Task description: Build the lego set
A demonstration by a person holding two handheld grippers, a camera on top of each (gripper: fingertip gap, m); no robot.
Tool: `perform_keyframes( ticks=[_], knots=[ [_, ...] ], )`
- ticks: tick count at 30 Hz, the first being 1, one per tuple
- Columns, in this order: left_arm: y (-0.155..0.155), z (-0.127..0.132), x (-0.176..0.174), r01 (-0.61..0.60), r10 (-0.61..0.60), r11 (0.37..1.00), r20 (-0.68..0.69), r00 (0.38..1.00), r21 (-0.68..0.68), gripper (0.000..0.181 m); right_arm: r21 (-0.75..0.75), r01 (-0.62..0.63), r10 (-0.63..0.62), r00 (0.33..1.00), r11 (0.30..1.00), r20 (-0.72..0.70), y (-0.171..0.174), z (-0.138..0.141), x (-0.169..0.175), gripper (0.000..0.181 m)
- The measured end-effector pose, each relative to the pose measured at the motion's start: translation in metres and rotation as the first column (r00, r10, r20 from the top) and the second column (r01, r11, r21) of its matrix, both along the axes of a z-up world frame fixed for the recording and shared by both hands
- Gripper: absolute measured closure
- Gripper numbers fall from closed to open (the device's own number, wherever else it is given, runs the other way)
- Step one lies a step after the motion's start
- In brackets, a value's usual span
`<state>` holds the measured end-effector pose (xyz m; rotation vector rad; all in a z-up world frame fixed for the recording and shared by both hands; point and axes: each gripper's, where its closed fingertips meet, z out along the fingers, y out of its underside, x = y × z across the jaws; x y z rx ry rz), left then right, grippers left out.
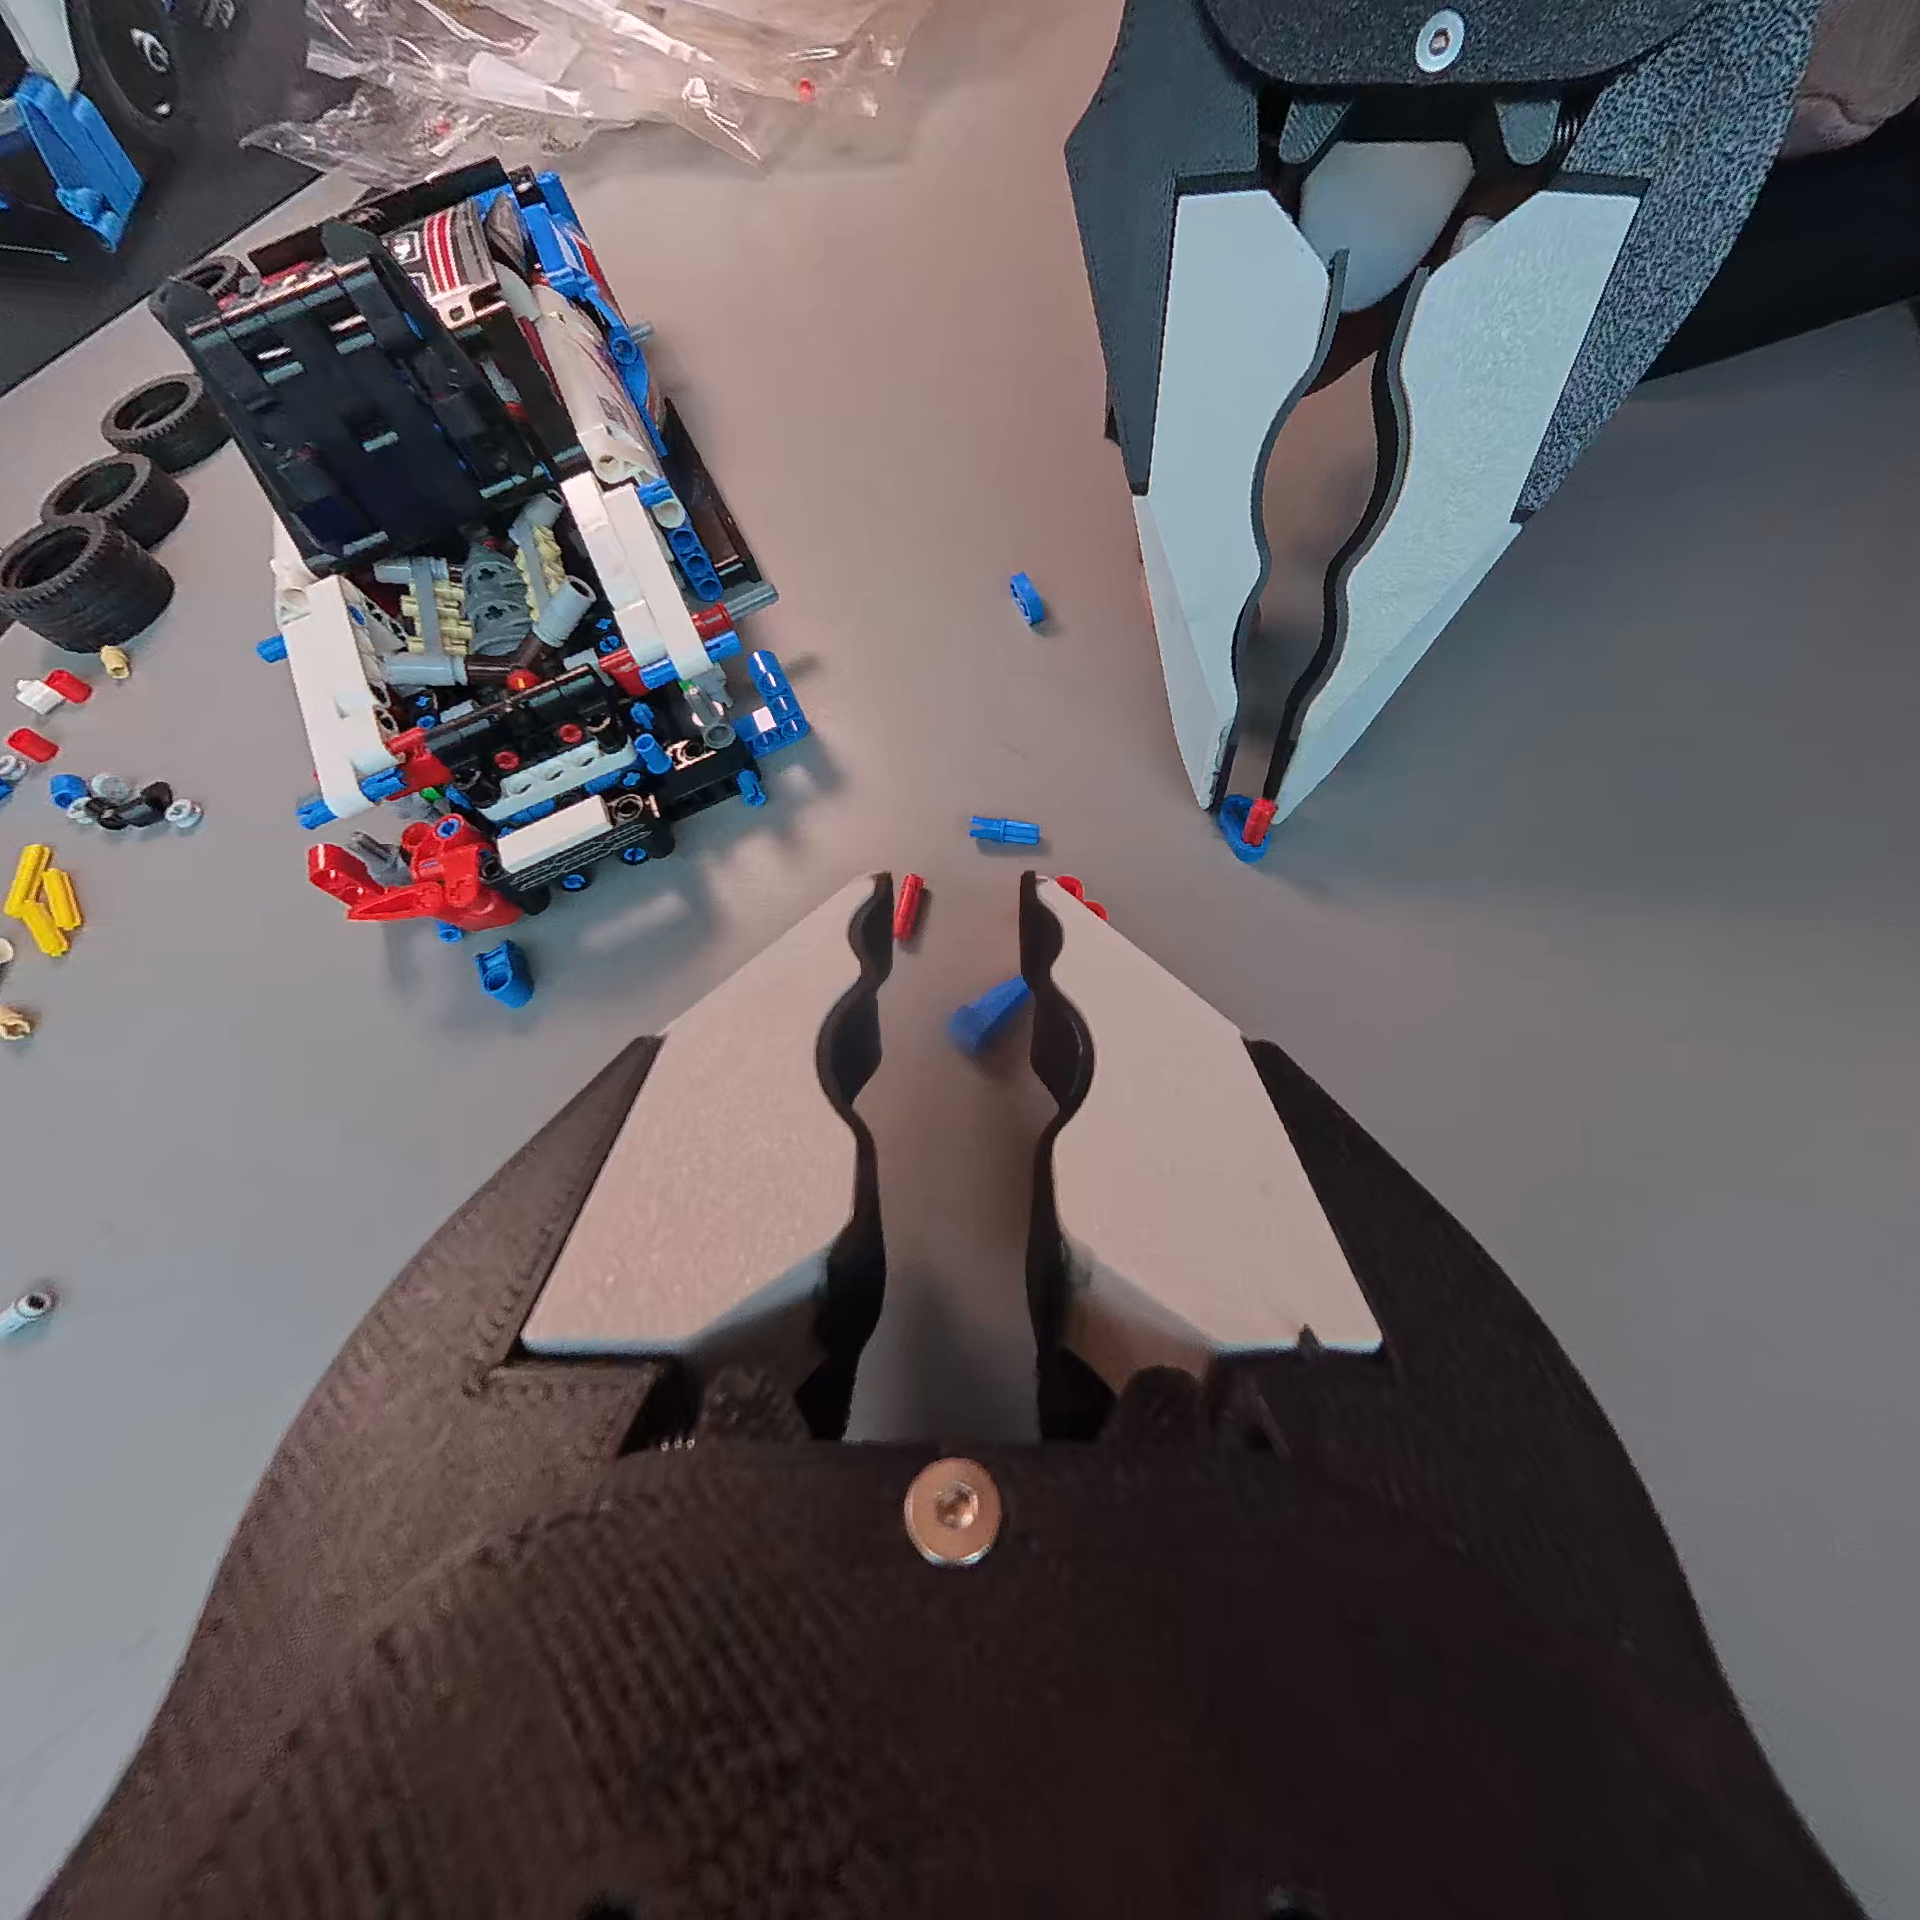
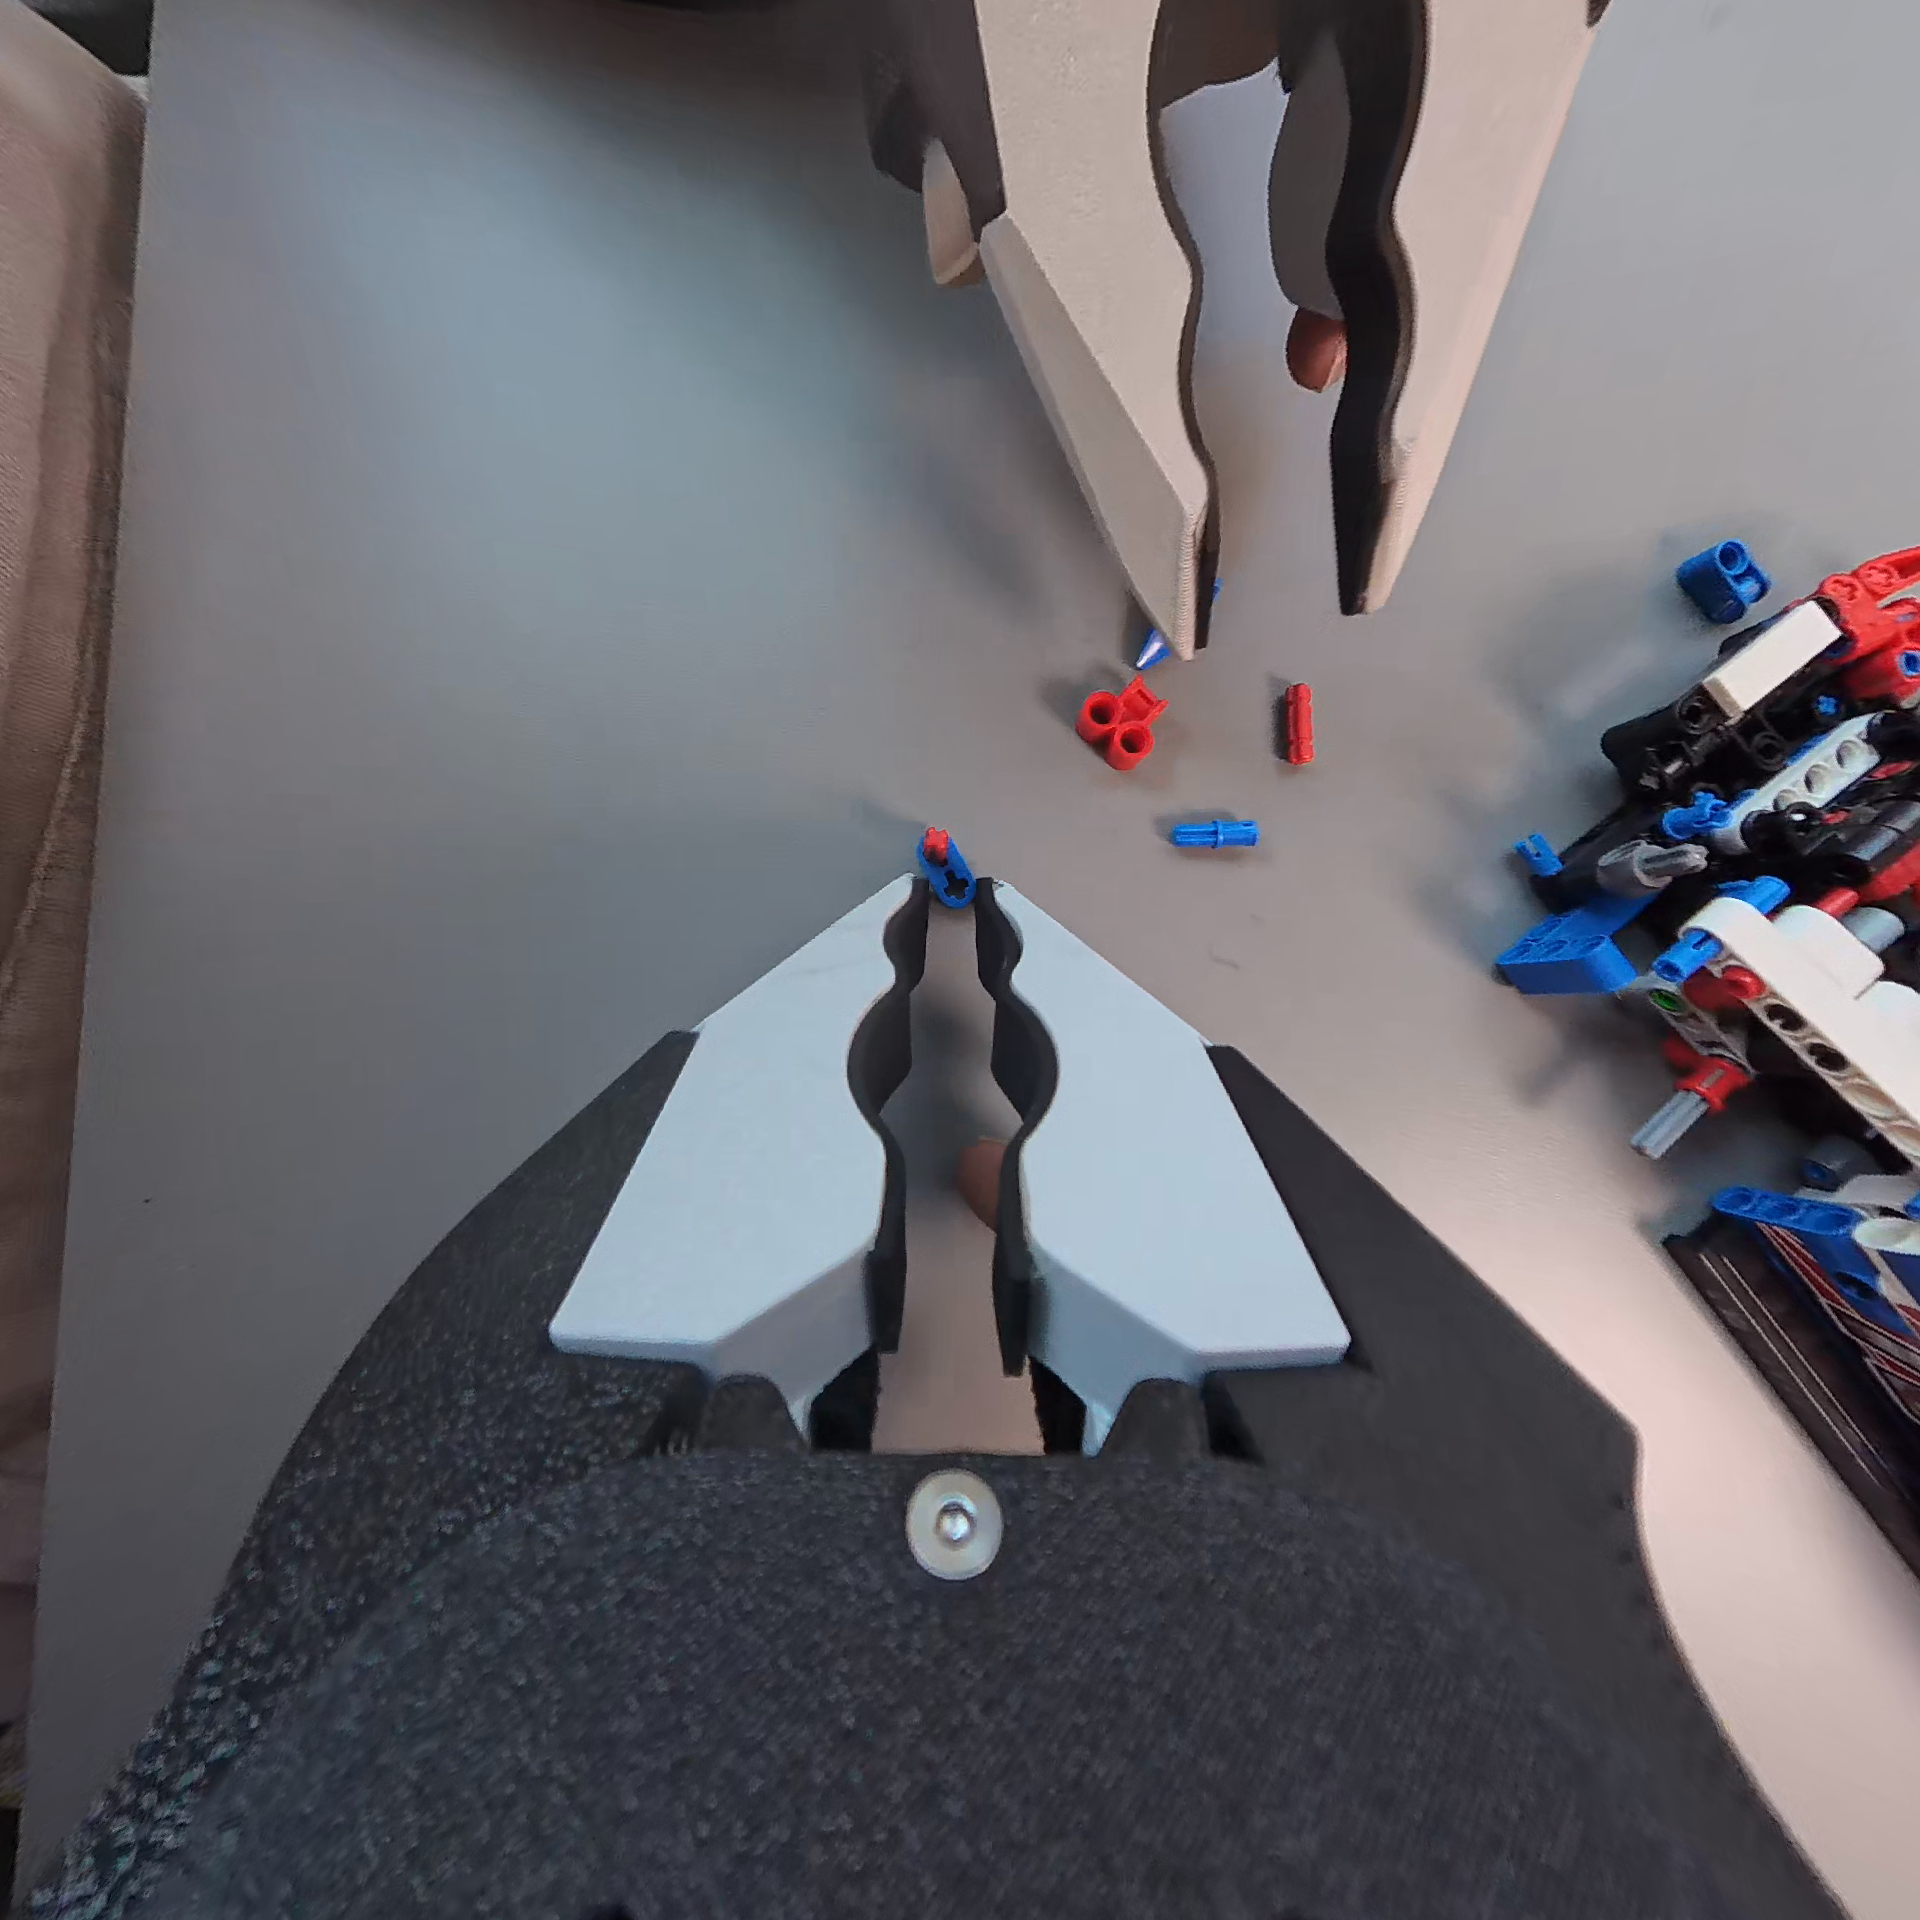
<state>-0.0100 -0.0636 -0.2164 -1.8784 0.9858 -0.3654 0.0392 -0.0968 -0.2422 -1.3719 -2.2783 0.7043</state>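
Observation:
The partly built Lego car, black, white, blue and red, lies on the grey table; its edge shows in the right wrist view. My left gripper is open and low over loose parts: a red pin, a red connector, a blue pin. A small blue piece rests against one finger. My right gripper is shut on a small blue connector with a red pin, tips at the table. The left gripper shows opposite, above the red connector.
Black tyres and small yellow, red and blue parts lie left of the car. Clear plastic bags lie behind it. A blue bush and a blue connector lie loose. The table's left edge borders beige cloth. Tip to tip, the grippers are about 7 cm apart.

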Motion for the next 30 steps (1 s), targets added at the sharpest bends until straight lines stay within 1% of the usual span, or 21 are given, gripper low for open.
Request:
perform_keyframes(
  ticks=[1,4,6,9,12,14,16,21,25,28,30],
  knots=[
    [0.001,0.001,-0.001,-0.009,0.009,1.000,0.004,1.000,0.008,0.159,-0.007,-0.007,0.007,1.000,1.000,-0.004,-0.001,0.001,0.000,0.173],
    [0.006,0.005,-0.004,-0.045,0.044,0.999,0.019,0.999,0.028,0.160,-0.044,-0.021,0.018,0.999,0.999,-0.051,0.001,0.009,-0.001,0.164],
    [0.010,0.009,-0.008,-0.074,0.072,0.996,0.040,0.997,0.042,0.160,-0.091,-0.023,0.011,0.991,0.996,-0.136,0.005,0.023,-0.004,0.160],
    [0.016,0.016,-0.014,-0.119,0.113,0.991,0.084,0.990,0.066,0.160,-0.156,0.011,-0.054,0.962,0.988,-0.269,0.021,0.044,-0.008,0.156],
    [0.018,0.019,-0.017,-0.129,0.123,0.990,0.116,0.986,0.053,0.160,-0.199,0.073,-0.150,0.900,0.977,-0.408,0.041,0.059,-0.012,0.156],
    [0.018,0.018,-0.017,-0.128,0.122,0.991,0.123,0.985,0.042,0.159,-0.251,0.110,-0.217,0.865,0.962,-0.452,0.052,0.064,-0.012,0.156],
    [0.017,0.017,-0.016,-0.117,0.113,0.993,0.124,0.986,0.032,0.159,-0.264,0.141,-0.255,0.845,0.954,-0.470,0.061,0.066,-0.011,0.157],
    [0.014,0.013,-0.019,-0.092,0.091,0.996,0.086,0.992,0.017,0.159,-0.249,0.179,-0.285,0.816,0.952,-0.502,0.075,0.076,-0.007,0.161],
    [0.012,0.011,-0.024,-0.089,0.089,0.996,0.079,0.993,-0.003,0.161,-0.226,0.249,-0.332,0.795,0.942,-0.508,0.090,0.075,-0.005,0.167],
    [0.009,0.004,-0.026,-0.072,0.073,0.997,0.040,0.997,-0.024,0.162,-0.218,0.268,-0.343,0.800,0.938,-0.492,0.095,0.071,-0.004,0.169],
    [0.004,-0.001,-0.024,-0.042,0.043,0.998,0.016,0.999,-0.047,0.161,-0.193,0.259,-0.320,0.830,0.947,-0.458,0.092,0.064,-0.002,0.169]
  ],
)
